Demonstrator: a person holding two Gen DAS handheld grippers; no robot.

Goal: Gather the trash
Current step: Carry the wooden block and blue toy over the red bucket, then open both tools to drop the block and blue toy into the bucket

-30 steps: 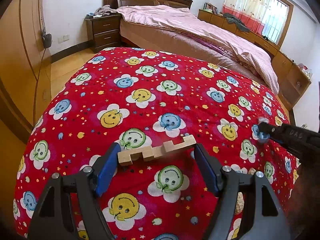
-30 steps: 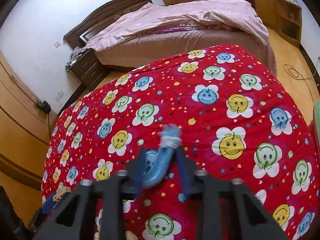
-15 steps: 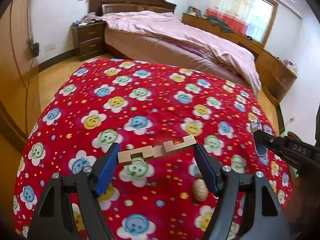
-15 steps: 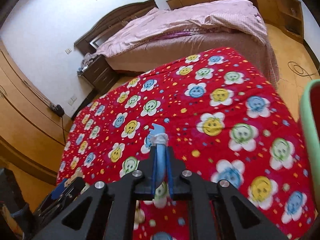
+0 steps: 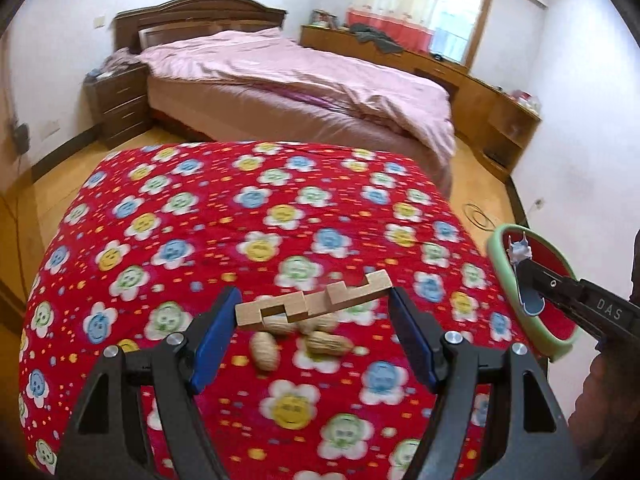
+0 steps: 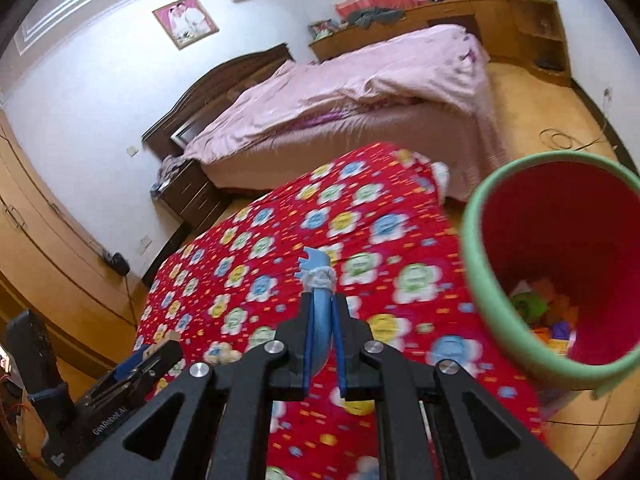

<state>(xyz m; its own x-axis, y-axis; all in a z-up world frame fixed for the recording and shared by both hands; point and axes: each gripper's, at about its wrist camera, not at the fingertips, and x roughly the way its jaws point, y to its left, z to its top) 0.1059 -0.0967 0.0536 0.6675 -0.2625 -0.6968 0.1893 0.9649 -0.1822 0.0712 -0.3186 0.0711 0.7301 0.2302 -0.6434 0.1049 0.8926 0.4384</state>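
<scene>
Left hand-held gripper (image 5: 312,322) clamps a notched wooden block (image 5: 314,305) by its two ends between blue pads (image 5: 214,336), held crosswise above the worktop (image 5: 168,216), which wears a red cloth printed with smiling flowers. Directly under the block, peanuts (image 5: 296,338) in shells lie on the cloth, one partly hidden by the wood; count uncertain, three or four. Further right, a red bin with a green rim (image 6: 476,280) stands off the worktop's right edge, tilted in view, with coloured scraps at its bottom. Right hand-held gripper (image 6: 322,344) pinches a small blue plastic piece (image 6: 318,276), pale wad near its forked tip; what it is cannot be made out through blur. In the left wrist view that piece (image 5: 520,250) sits over the bin's mouth. Behind: pink-quilted bed (image 5: 304,80), dark nightstand (image 5: 120,104), low wooden cabinets (image 5: 492,100) along the curtained window wall.
</scene>
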